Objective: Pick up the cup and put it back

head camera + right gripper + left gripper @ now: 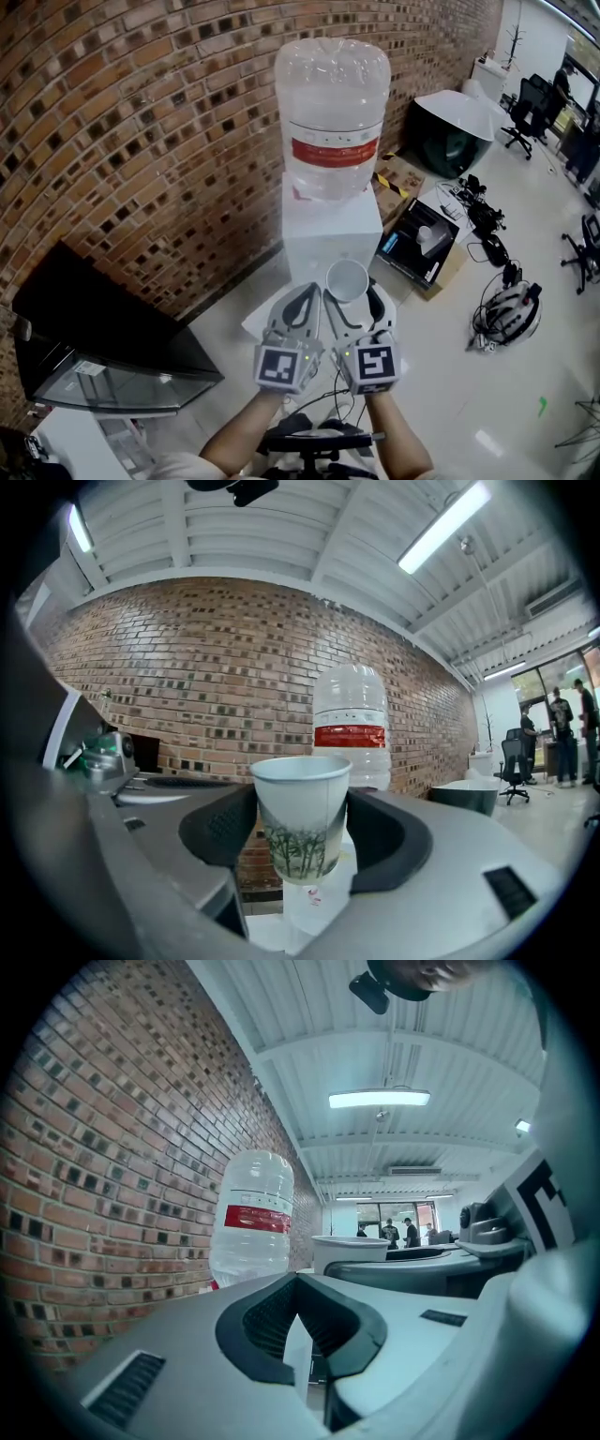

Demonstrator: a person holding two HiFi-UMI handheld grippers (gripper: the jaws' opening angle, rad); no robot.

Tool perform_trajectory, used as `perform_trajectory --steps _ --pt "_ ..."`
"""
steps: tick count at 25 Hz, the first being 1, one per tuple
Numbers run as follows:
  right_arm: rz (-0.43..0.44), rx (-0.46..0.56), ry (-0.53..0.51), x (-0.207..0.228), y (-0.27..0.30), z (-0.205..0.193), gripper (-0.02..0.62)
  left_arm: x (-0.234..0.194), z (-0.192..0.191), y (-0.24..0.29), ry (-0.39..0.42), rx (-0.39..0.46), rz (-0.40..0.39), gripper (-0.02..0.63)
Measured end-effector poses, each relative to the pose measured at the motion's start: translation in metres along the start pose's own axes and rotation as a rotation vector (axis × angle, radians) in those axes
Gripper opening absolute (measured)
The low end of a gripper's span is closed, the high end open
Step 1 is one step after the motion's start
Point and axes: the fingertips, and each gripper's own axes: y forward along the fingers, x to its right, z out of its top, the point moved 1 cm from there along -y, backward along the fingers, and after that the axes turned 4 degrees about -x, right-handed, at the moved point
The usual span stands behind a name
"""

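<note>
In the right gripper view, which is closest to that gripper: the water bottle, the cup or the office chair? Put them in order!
1. Cup, between the jaws.
2. Water bottle, straight behind the cup.
3. Office chair, far off at right.

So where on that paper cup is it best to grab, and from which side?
Its side wall, about mid-height, coming in level from the side, a pad on each flank. The paper cup is upright and widens toward its open rim, so it probably wedges rather than drops. The right gripper holds it that way.
</note>
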Motion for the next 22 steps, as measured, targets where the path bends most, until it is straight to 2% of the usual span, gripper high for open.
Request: perform_trajectory --steps 5,10,13,16,22 --pt "0.002 -0.013 -0.003 0.012 0.019 -0.033 0.307 -0.007 -0.03 0.016 0.0 -0.015 0.004 -0.009" --pt "0.005 -0.021 -0.011 0.027 0.042 -0.084 0.308 -0.01 -0.094 0.03 0.042 -0.038 0.007 -0.009" --pt "-0.002 -0.037 -0.066 0.038 0.059 -0.139 0.308 -0.017 -0.141 0.038 0.047 -0.038 0.013 -0.009" --pt "-0.001 -0.039 -0.082 0.046 0.076 -0.199 0.308 -0.025 -0.195 0.044 0.066 -0.002 0.015 -0.009" --pt "-0.02 -0.036 -0.083 0.065 0.118 -0.338 0.308 -0.043 -0.337 0.055 0.083 -0.008 0.02 -0.009"
